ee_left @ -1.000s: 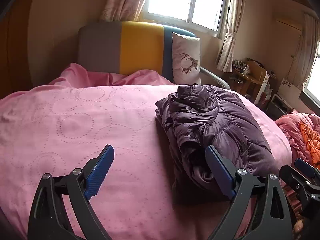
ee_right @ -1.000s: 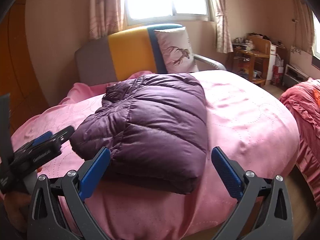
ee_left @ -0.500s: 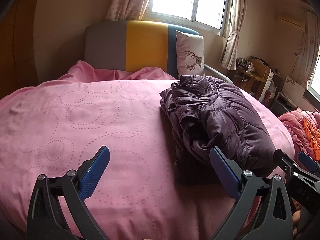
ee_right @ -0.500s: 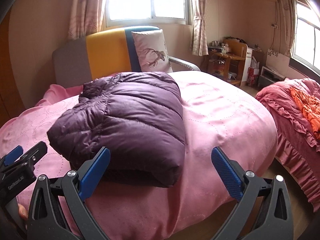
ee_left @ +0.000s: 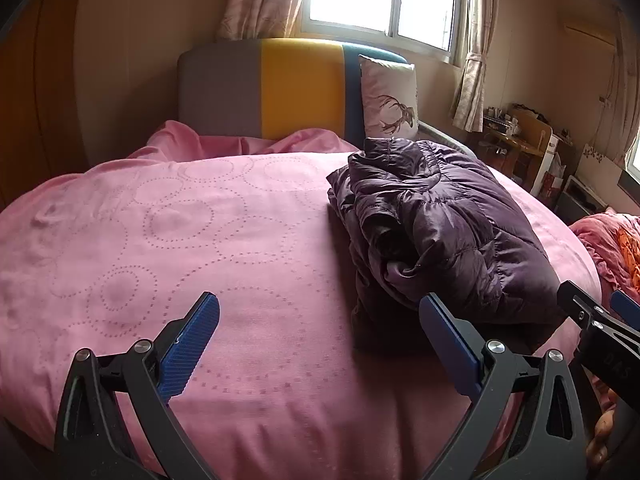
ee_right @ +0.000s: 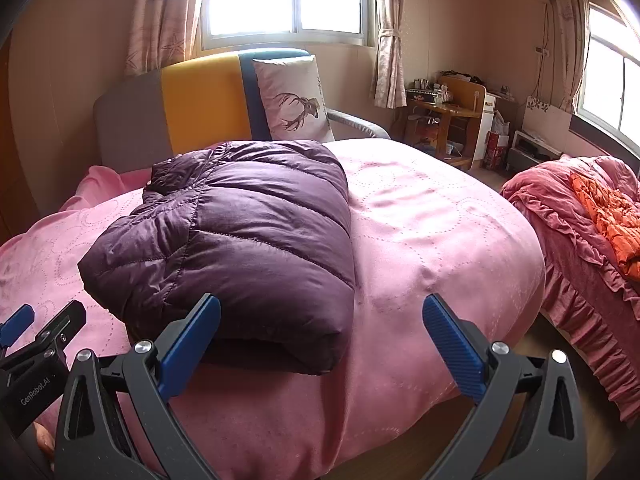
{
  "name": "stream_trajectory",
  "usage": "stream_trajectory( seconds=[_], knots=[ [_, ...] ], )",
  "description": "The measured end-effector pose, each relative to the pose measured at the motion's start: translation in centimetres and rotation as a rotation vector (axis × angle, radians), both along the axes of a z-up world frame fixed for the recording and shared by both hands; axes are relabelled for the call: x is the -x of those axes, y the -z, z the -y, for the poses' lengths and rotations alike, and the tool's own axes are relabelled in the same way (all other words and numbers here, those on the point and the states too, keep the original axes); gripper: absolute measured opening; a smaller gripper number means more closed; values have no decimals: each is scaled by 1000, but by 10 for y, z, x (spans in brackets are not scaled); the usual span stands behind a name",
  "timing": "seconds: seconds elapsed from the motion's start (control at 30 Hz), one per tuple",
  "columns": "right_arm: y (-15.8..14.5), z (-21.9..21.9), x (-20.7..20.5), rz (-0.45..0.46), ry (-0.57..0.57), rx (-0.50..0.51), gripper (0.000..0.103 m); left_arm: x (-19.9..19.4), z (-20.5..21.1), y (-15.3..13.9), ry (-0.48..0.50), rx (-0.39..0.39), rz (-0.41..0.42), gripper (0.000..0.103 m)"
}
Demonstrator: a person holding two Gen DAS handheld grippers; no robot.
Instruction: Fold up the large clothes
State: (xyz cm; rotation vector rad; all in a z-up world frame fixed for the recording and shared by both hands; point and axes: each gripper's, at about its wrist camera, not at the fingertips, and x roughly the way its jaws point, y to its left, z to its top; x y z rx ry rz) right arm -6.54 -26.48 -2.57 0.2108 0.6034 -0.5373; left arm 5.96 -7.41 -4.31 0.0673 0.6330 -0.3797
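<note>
A dark purple puffer jacket (ee_left: 444, 236) lies folded in a thick bundle on the pink bed cover (ee_left: 192, 240). In the right wrist view the jacket (ee_right: 240, 232) sits ahead and left of centre on the pink bed cover (ee_right: 432, 232). My left gripper (ee_left: 320, 340) is open and empty, above the cover just left of the jacket. My right gripper (ee_right: 320, 340) is open and empty, held back from the jacket's near folded edge. Each gripper shows at the edge of the other's view.
A grey, yellow and blue headboard (ee_left: 280, 88) and a deer-print pillow (ee_right: 294, 100) stand behind the bed. A second bed with a red ruffled cover and orange cloth (ee_right: 592, 216) is on the right. A wooden desk (ee_right: 448, 116) stands by the far wall.
Both grippers have drawn back from the jacket and risen a little; the jacket looks smaller and lies untouched. The right wrist view has swung right, showing more of the second bed.
</note>
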Motion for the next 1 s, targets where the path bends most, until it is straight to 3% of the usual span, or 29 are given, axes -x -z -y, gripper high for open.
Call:
stream_trajectory(
  seconds=[1.0],
  knots=[
    [5,-11,3,-1,-27,-1,101,10,0,-3,-12,-8,5,99]
  ],
)
